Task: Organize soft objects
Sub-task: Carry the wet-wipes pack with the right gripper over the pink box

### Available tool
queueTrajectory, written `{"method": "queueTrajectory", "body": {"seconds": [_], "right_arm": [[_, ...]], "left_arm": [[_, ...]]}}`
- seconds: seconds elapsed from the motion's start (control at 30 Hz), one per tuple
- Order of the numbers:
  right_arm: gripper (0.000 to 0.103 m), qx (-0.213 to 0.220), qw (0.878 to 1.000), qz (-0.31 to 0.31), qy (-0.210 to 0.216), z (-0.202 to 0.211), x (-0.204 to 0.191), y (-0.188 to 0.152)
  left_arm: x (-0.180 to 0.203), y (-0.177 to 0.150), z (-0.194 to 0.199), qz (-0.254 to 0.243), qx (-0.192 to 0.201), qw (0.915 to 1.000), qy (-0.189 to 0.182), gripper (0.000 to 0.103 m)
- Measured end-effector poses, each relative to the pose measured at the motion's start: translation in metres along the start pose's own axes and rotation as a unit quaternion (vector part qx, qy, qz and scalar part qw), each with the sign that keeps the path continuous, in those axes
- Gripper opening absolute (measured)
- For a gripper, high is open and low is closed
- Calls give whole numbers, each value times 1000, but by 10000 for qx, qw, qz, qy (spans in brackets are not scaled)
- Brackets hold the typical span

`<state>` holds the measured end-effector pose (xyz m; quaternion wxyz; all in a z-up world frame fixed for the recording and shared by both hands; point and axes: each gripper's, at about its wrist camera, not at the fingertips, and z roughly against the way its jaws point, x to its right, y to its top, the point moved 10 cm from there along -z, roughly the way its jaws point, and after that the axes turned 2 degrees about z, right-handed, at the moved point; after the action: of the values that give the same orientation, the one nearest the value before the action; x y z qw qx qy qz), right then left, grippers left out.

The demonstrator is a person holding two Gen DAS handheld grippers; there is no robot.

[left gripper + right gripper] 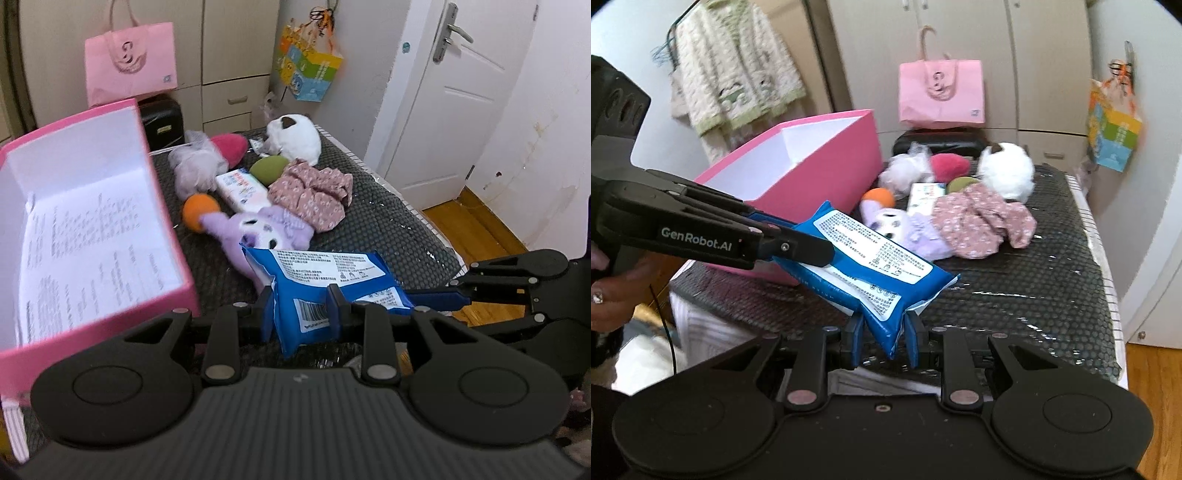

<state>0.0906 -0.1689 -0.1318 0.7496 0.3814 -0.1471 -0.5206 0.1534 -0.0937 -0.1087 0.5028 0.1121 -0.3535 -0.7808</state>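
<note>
Crinkling glossy blue wipes pack (325,284) between hand-held grippers

Left gripper (301,314) and right gripper (884,334): jaws of each closed on opposite ends of one pack (875,273), held aloft.

We note that the blue wipes pack (325,280) is glossy, crinkled plastic film, held by the left gripper (301,314) and right gripper (884,332), both of matt black plastic with smooth blue fingers (334,302). We see the pink box (92,229) as smooth matt cardboard with a white printed paper lining, standing on a glossy, dimpled bubble-wrap sheet (1015,295). The purple plush toy (266,229) is fuzzy fabric, the floral cloth (982,221) is soft printed textile, and the floor (476,229) is polished wood.
</note>
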Motion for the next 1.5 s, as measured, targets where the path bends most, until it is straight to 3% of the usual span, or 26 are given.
{"method": "queueTrajectory", "body": {"seconds": [0.3,0.57,0.77,1.13,1.5], "right_arm": [[28,-264,9971,355,624,10,-49,10],[28,-644,9877,782,1188,0,-97,25],[28,-794,9805,1006,1493,-7,-127,42],[29,-254,9827,1268,1329,-16,-143,103],[29,-346,9870,1234,967,-88,-127,148]], "left_arm": [[-23,-20,55,222,-129,9996,107,28],[-64,-37,91,911,-376,9949,232,28],[-90,-43,112,1487,-318,9877,360,28],[-122,-1,140,1354,453,9883,531,29],[-188,40,78,1593,256,9854,542,29]]}}
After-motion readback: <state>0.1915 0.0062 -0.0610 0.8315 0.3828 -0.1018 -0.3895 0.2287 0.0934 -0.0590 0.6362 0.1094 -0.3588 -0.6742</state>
